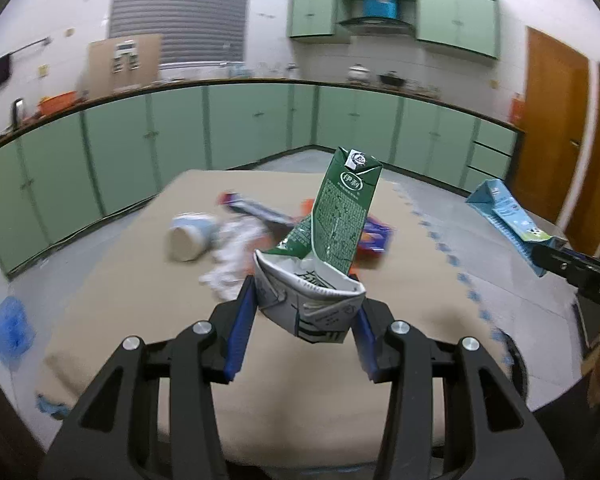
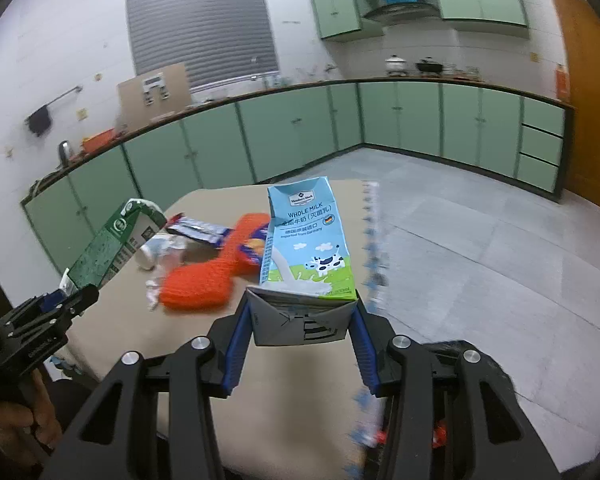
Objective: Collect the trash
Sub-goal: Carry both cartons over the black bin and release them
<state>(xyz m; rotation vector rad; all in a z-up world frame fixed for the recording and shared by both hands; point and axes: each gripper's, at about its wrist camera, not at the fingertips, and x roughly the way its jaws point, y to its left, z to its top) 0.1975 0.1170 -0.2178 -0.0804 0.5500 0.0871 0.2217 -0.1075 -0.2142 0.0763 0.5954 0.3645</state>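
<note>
My left gripper (image 1: 306, 306) is shut on a crumpled green milk carton (image 1: 336, 224), held by its white base above the beige table (image 1: 140, 280). My right gripper (image 2: 300, 316) is shut on a light blue whole milk carton (image 2: 306, 248), held by its base above the table. Each carton also shows in the other view: the blue one at the right (image 1: 504, 220), the green one at the left (image 2: 108, 252). More trash lies on the table: a tipped paper cup (image 1: 188, 236), white crumpled paper (image 1: 232, 256), a blue wrapper (image 2: 198, 230) and an orange net-like piece (image 2: 208, 280).
Green kitchen cabinets (image 1: 240, 128) line the far walls. A wooden door (image 1: 552, 132) stands at the right. The grey tiled floor (image 2: 480, 248) lies right of the table. A blue item (image 1: 8, 330) lies on the floor at the left.
</note>
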